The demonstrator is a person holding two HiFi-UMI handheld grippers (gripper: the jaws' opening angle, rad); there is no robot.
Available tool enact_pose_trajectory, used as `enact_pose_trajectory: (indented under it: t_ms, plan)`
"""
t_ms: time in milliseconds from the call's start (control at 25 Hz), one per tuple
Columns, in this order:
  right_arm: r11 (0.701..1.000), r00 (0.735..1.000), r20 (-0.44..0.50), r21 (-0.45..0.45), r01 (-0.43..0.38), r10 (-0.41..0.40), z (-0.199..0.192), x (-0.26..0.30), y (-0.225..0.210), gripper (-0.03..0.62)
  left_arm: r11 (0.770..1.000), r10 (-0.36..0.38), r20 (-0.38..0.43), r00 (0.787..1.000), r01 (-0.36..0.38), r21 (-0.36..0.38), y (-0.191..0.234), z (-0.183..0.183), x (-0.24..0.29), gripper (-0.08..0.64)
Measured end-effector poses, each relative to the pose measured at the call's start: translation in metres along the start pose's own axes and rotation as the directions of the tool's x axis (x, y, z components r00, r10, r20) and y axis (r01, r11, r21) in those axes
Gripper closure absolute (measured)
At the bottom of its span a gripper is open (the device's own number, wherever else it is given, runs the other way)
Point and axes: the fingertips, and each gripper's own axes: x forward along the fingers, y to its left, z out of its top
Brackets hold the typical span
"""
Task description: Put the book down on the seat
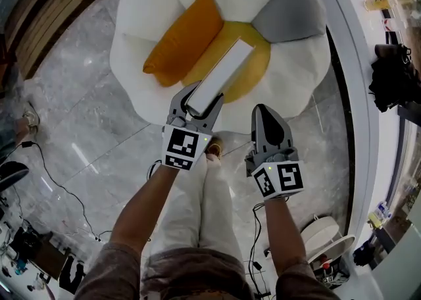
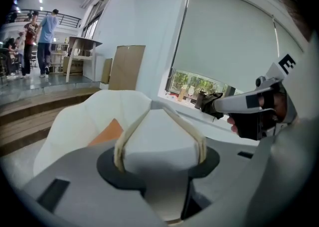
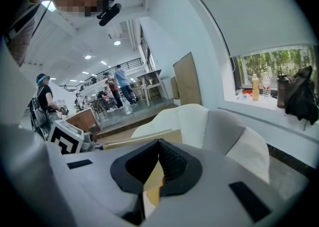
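Note:
A round white seat (image 1: 131, 55) with petal-like sides and a yellow middle cushion (image 1: 253, 72) lies below me on the floor. My left gripper (image 1: 197, 104) is shut on a white book (image 1: 220, 74), which sticks out over the yellow cushion. In the left gripper view the book (image 2: 159, 141) fills the space between the jaws, and its cream page edges show. My right gripper (image 1: 263, 111) hangs just right of the left one, shut and empty, near the seat's front edge. In the right gripper view the shut right gripper (image 3: 159, 144) points at the seat (image 3: 189, 116), with the book (image 3: 142, 139) at left.
An orange cushion (image 1: 184, 39) leans on the seat's left side and a grey petal (image 1: 289, 12) is at its back right. A curved white sill with a black bag (image 1: 395, 81) runs along the right. Cables (image 1: 66, 193) trail on the marble floor. Wooden steps (image 1: 46, 16) are at upper left.

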Motion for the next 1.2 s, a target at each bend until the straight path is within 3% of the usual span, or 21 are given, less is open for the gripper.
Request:
enact_pose_trajectory:
  t_ms: [240, 400, 600, 760, 840, 960, 1200]
  plan:
    - [1.0, 1.0, -0.02, 0.012, -0.005, 0.005, -0.013, 0.009, -0.004, 0.575, 0.996, -0.027, -0.051, 0.998, 0.022, -0.09, 0.016, -0.034, 0.051, 0.347]
    - [1.0, 0.999, -0.034, 0.022, -0.007, 0.008, -0.023, 0.014, -0.004, 0.575, 0.977, -0.075, -0.056, 0.996, 0.062, -0.206, 0.026, -0.057, 0.082, 0.347]
    - [0.999, 0.998, -0.054, 0.031, -0.018, 0.02, -0.033, 0.017, -0.002, 0.575, 0.917, -0.118, -0.043, 0.992, 0.092, -0.389, 0.039, -0.087, 0.11, 0.347]
    - [0.999, 0.997, -0.072, 0.037, -0.02, 0.023, -0.041, 0.019, -0.002, 0.575, 0.825, -0.134, -0.014, 0.991, 0.104, -0.556, 0.05, -0.106, 0.125, 0.347]
    - [0.999, 0.997, -0.078, 0.04, -0.02, 0.023, -0.045, 0.019, -0.003, 0.575, 0.795, -0.138, -0.011, 0.99, 0.104, -0.598, 0.055, -0.112, 0.13, 0.345]
    - [0.999, 0.996, -0.087, 0.038, -0.021, 0.025, -0.05, 0.018, -0.004, 0.575, 0.792, -0.148, -0.024, 0.989, 0.104, -0.602, 0.058, -0.118, 0.132, 0.341]
    - [0.999, 0.995, -0.089, 0.041, -0.03, 0.034, -0.049, 0.019, -0.002, 0.575, 0.82, -0.148, -0.081, 0.986, 0.077, -0.568, 0.059, -0.127, 0.129, 0.329]
